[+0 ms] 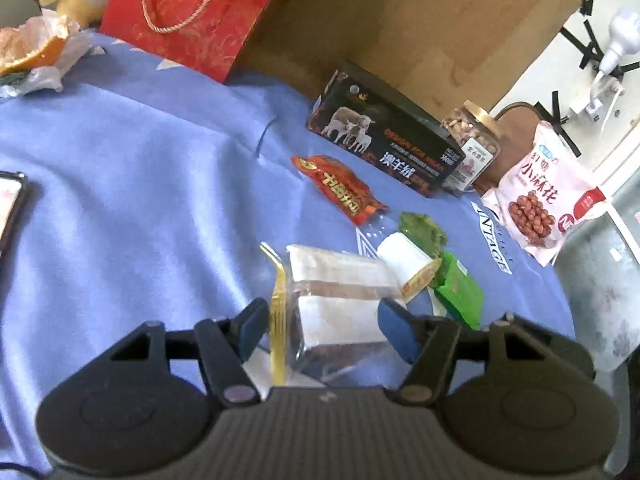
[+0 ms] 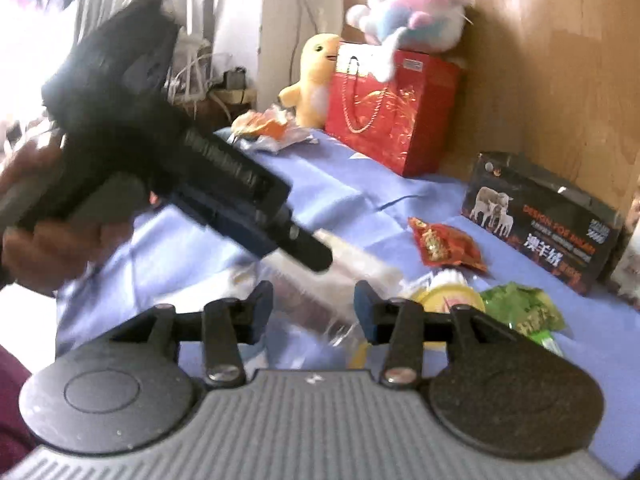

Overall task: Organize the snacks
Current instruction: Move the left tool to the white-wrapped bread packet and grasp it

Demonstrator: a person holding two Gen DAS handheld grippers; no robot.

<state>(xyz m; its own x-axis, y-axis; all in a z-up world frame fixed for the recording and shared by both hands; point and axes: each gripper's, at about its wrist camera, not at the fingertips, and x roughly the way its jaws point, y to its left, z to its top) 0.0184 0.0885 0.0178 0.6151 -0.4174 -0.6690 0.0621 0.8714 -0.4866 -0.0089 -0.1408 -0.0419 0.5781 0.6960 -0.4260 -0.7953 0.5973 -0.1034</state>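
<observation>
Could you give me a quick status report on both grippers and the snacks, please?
Left gripper open around clear snack box, not clamped. Right gripper open, empty. Red snack packet, green packet loose on blue cloth. Black box behind.

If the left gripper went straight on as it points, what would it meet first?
Likely the clear snack box lying between the open left gripper fingers; beyond it the white-wrapped snack. Depth is unclear.

Home bedroom, prob.: blue bedsheet (image 1: 140, 152), plush toys (image 2: 316, 76), red gift bag (image 2: 388, 112), wood headboard (image 1: 400, 20).

Jar (image 1: 474, 140) right of box (image 1: 384, 148)
</observation>
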